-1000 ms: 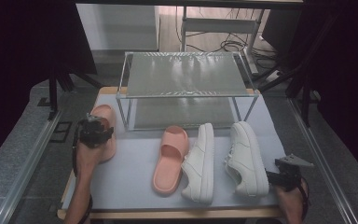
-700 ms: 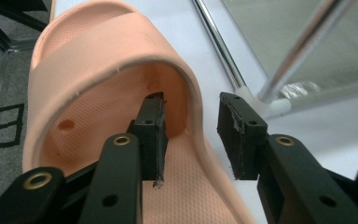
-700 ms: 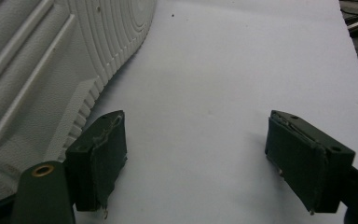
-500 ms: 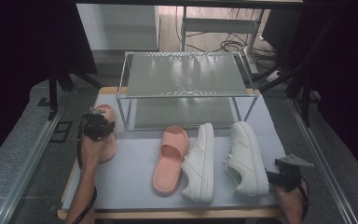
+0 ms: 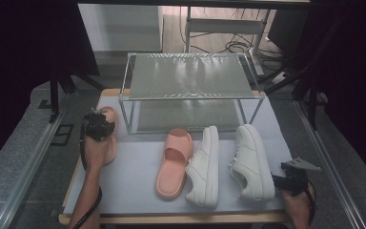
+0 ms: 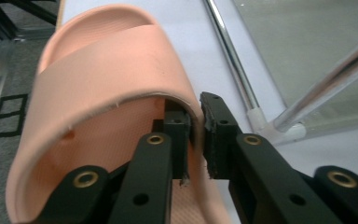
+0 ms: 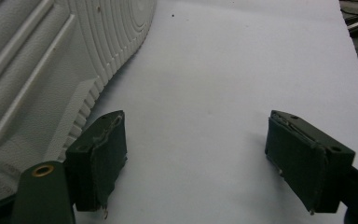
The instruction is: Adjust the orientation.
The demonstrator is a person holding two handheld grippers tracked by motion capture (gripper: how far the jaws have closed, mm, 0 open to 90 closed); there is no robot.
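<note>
Pink slide [image 5: 106, 138] lay at the left edge of the pale mat [image 5: 138, 167], just left of the wire shoe rack [image 5: 189, 90], with the left gripper [image 5: 96, 128] set on its strap. In the left gripper view [image 6: 195, 135] the two black jaws had just been closing, and the side edge of the slide's strap [image 6: 121, 70] stood between them: one jaw reached under the strap's arch, the other sat against its outer face, and only a thin slit remained, so the pads pinched the strap's edge. The slide's footbed showed below and left of the jaws, its toe end pointing away from the camera, with a chrome leg of the rack just to the right.

Its partner, a second pink slide [image 5: 174, 163], lay near the middle of the mat, beside a pair of white sneakers [image 5: 228, 162] that stood to its right, all in front of the rack.

At the near right corner of the mat the right gripper [image 5: 286, 181] rested low, just beside the heel of the right-hand sneaker. In the right gripper view [image 7: 205, 163] its jaws stood wide apart over bare mat, holding nothing; the ribbed white sole [image 7: 51, 70] of that sneaker lay just left of the left jaw, and whether it touched I could not tell
</note>
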